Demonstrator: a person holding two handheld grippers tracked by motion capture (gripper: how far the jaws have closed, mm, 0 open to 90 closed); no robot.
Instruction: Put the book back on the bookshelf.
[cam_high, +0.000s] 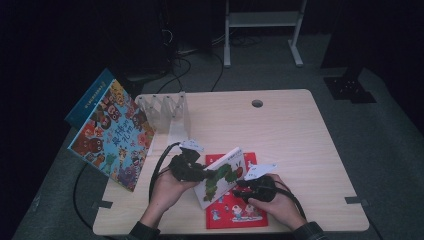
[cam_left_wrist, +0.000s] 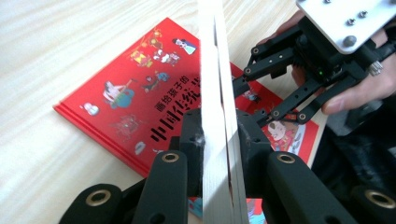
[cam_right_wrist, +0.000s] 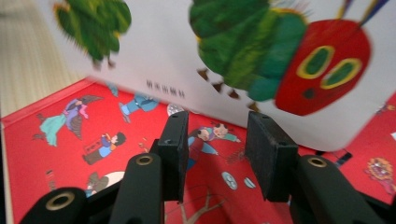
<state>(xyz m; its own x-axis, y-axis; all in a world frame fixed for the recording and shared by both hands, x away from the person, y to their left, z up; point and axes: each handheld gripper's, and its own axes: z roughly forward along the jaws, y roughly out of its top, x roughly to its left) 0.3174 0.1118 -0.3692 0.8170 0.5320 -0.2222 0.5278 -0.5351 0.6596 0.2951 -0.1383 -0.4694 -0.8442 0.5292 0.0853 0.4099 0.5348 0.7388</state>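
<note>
A white picture book with a green caterpillar on its cover (cam_high: 222, 176) stands tilted on edge over a red picture book (cam_high: 235, 210) that lies flat near the table's front edge. My left gripper (cam_high: 202, 175) comes in from the left. In the left gripper view its pads (cam_left_wrist: 192, 140) press both sides of the white book's (cam_left_wrist: 217, 93) page edge. My right gripper (cam_high: 240, 184) hovers just right of that book, above the red book (cam_right_wrist: 70, 140). Its jaws stand apart with nothing between them, and the caterpillar cover (cam_right_wrist: 187, 56) is just ahead of the right gripper (cam_right_wrist: 217, 149).
A large colourful book (cam_high: 112, 132) leans at the table's left edge with a blue book (cam_high: 87, 97) behind it. A clear folding book stand (cam_high: 167, 112) sits at the back left. The wooden table (cam_high: 300, 145) has a cable hole (cam_high: 257, 103). A white frame (cam_high: 262, 20) stands on the floor beyond.
</note>
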